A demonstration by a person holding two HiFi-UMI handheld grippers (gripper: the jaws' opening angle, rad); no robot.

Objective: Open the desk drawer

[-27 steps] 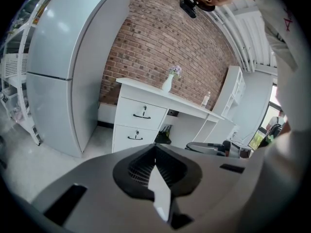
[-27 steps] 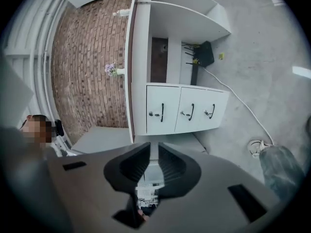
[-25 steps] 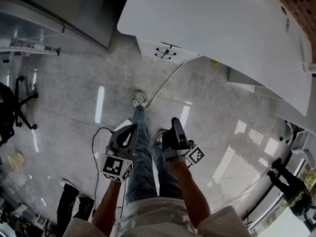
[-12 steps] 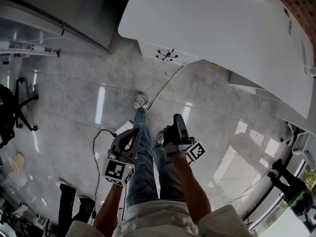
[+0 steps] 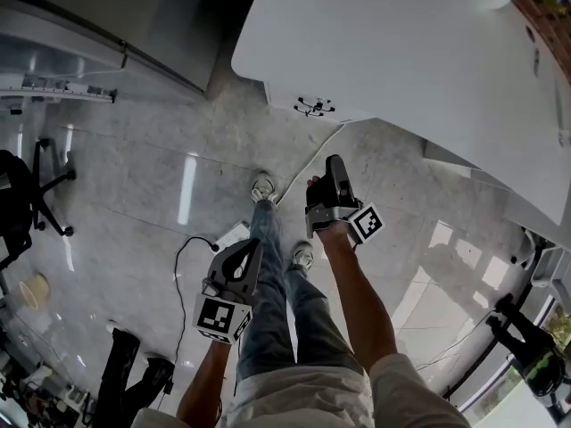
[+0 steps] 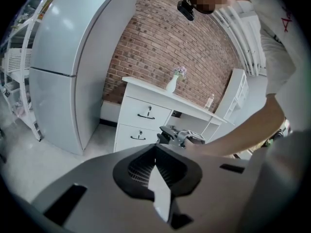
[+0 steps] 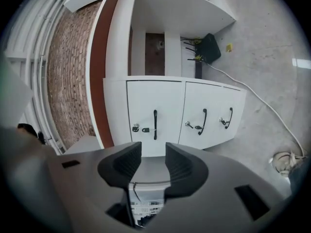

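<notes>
The left tongs (image 5: 255,246) are held low beside the person's leg (image 5: 268,319) and tilted downward. Their jaws are pressed together, with nothing between them. The right tongs (image 5: 335,160) are carried forward on an outstretched arm, nearly level. Their jaws are wide apart, have just been opening, and are empty. Beyond them, well apart, the desk drawers (image 7: 146,111) are seen shut under the white desk (image 5: 401,43), each with a dark handle (image 7: 155,124). Bare tiled floor (image 5: 134,194) is left open before the drawer fronts.
</notes>
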